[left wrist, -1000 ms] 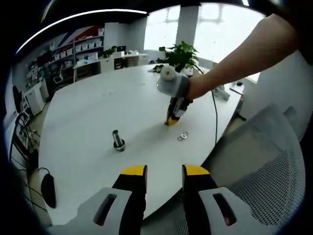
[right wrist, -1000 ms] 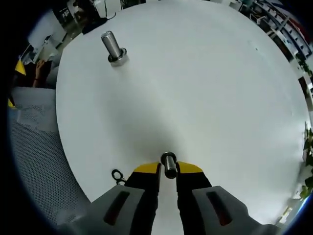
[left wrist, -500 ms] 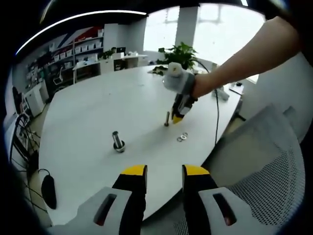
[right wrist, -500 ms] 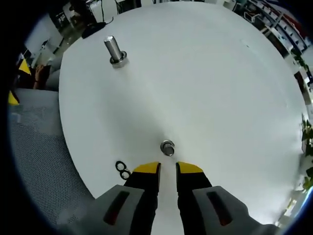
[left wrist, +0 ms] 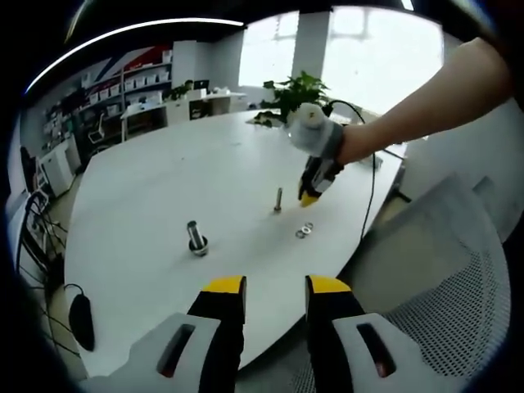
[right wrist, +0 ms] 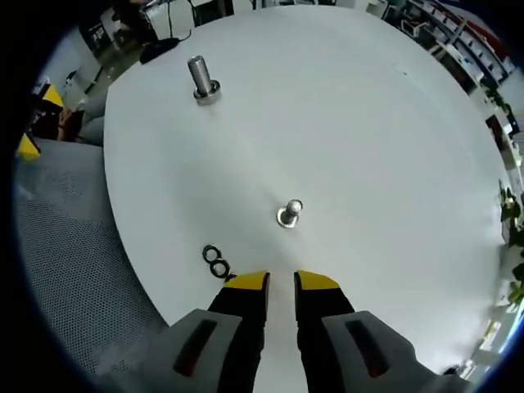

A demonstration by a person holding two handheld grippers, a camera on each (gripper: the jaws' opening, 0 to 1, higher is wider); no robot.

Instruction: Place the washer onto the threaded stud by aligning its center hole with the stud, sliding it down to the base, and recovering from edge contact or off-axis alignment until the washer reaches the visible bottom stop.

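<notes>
A: Washers (right wrist: pixel 215 261) where?
B: Two lying flat near the table (right wrist: pixel 368 123) edge, just beside the upright stud (right wrist: pixel 289 214). Right gripper (right wrist: pixel 281 281) hovers above, jaws apart, empty. Left gripper (left wrist: pixel 275 286) too.

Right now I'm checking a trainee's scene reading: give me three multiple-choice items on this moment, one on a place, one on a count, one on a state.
1. Where do the washers lie?
A. on the table beside the small stud
B. on the large stud
C. in the right gripper

2. How many studs stand on the table?
A. one
B. two
C. four

3. The right gripper is:
A. shut on a washer
B. shut on a stud
C. open, empty

Answers:
1 A, flat near the small stud.
2 B, it plus the large stud.
3 C, open and holding nothing.
</notes>
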